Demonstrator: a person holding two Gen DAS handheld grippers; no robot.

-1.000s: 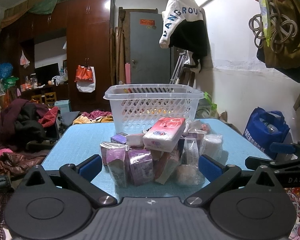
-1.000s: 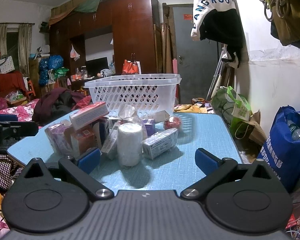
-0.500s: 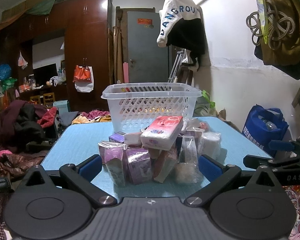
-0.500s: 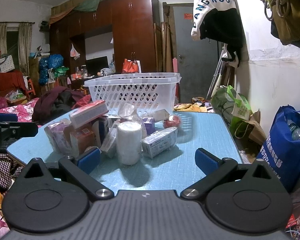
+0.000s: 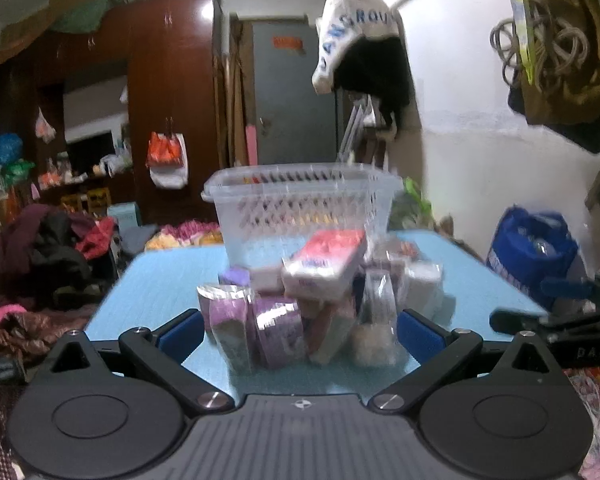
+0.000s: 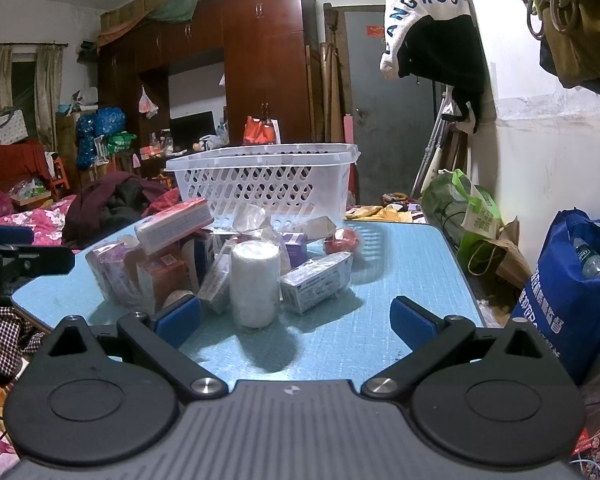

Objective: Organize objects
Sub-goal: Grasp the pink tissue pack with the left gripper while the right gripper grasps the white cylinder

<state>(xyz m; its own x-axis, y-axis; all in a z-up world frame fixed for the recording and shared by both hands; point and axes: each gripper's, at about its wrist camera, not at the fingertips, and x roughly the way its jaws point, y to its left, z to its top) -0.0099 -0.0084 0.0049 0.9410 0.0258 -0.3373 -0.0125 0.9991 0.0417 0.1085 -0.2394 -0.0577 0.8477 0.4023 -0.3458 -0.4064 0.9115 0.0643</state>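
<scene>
A pile of small packets sits mid-table: purple packs (image 5: 278, 330), a pink-and-white box (image 5: 326, 266) on top, a white roll (image 6: 255, 280), a grey-blue box (image 6: 316, 287) and a red round thing (image 6: 342, 240). Behind the pile stands a white perforated basket (image 5: 304, 208) (image 6: 260, 184). My left gripper (image 5: 299, 331) is open at the near edge, with the purple packs just ahead between its fingers, untouched. My right gripper (image 6: 296, 318) is open, facing the white roll. The left view is blurred.
The blue table (image 6: 400, 280) ends close to a white wall on the right. A blue bag (image 6: 568, 280) and green bags (image 6: 460, 208) sit on the floor there. Clothes (image 5: 44, 248) are heaped to the left. The right gripper's body (image 5: 556, 320) shows at the left view's right edge.
The left wrist view has shifted and blurred, with the pile drawing slightly nearer its fingers. The right gripper has crept a little closer to the pile. Both stay open.
</scene>
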